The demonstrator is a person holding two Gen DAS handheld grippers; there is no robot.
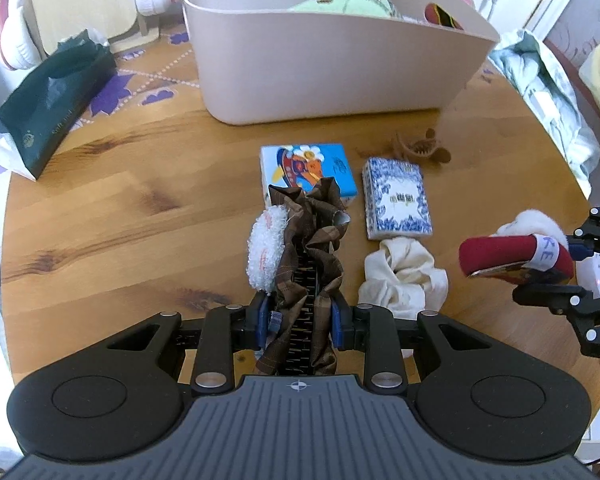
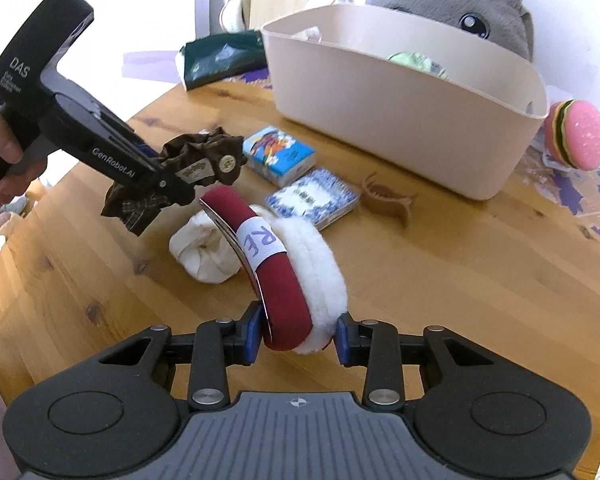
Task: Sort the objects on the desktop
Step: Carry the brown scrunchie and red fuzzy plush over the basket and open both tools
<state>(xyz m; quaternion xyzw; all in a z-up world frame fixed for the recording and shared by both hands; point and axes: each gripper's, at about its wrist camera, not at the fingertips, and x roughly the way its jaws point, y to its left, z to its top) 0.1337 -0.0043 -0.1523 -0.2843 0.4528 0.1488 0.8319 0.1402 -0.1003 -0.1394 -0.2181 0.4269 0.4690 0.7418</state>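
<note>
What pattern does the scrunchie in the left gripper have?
Brown plaid scrunchie, held in the left gripper; clearest in the left wrist view.

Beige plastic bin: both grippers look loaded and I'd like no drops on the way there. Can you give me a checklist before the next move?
1. Left gripper shut on the brown plaid fabric scrunchie: ok.
2. Right gripper shut on the red and white fleece headband: ok.
3. Both items lifted off the round wooden table: ok.
4. Beige plastic bin open on top: ok.
5. Room left inside the bin: cannot tell; a green item already lies there.
6. Scrunchie's loose end snagging on the way: cannot tell.
</note>
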